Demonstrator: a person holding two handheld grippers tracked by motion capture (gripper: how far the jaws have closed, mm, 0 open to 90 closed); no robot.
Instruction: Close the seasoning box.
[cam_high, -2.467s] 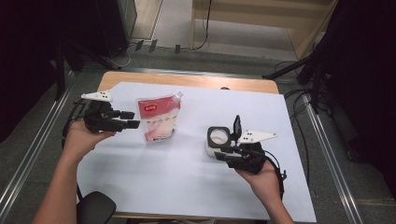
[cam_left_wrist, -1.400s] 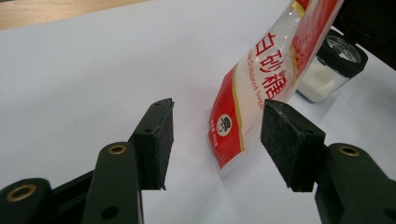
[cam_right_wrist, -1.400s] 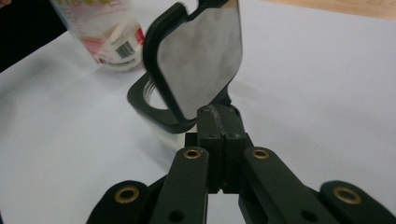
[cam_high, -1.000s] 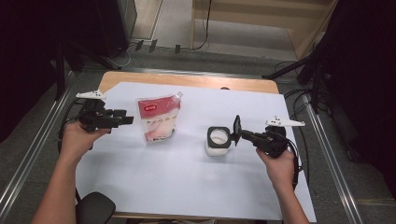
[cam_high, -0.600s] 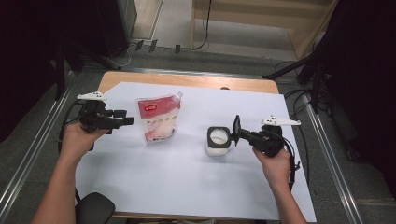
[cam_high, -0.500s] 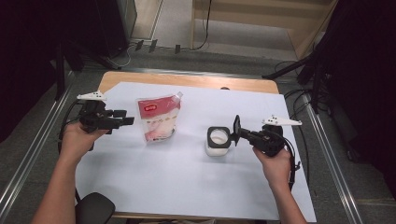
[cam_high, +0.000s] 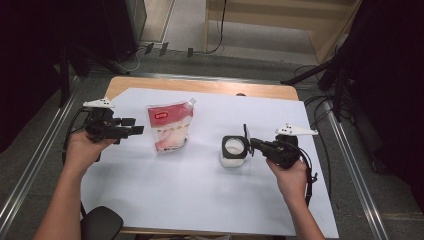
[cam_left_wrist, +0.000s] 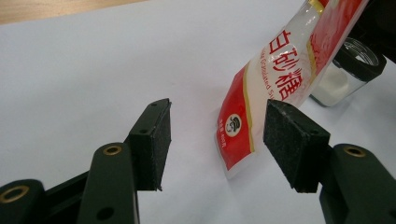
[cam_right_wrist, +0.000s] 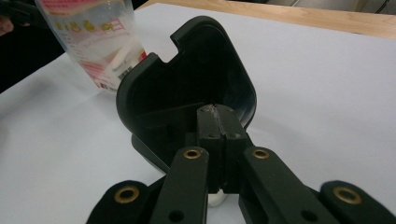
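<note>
Lid-opening step judged in hand: the right gripper (cam_high: 250, 141) is clamped tight on the flip lid (cam_right_wrist: 187, 88) of the sugar jar (cam_high: 233, 151), held upright. The left gripper (cam_high: 135, 130) is held with jaws apart, empty, just beside the sugar pouch (cam_high: 169, 127) (standing mid-tabletop (cam_high: 200, 195)). Next, the pouch must be grasped squarely for pouring.

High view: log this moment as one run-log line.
left tongs: open, beside sugar pouch | right tongs: shut on jar lid | jar: open
</note>
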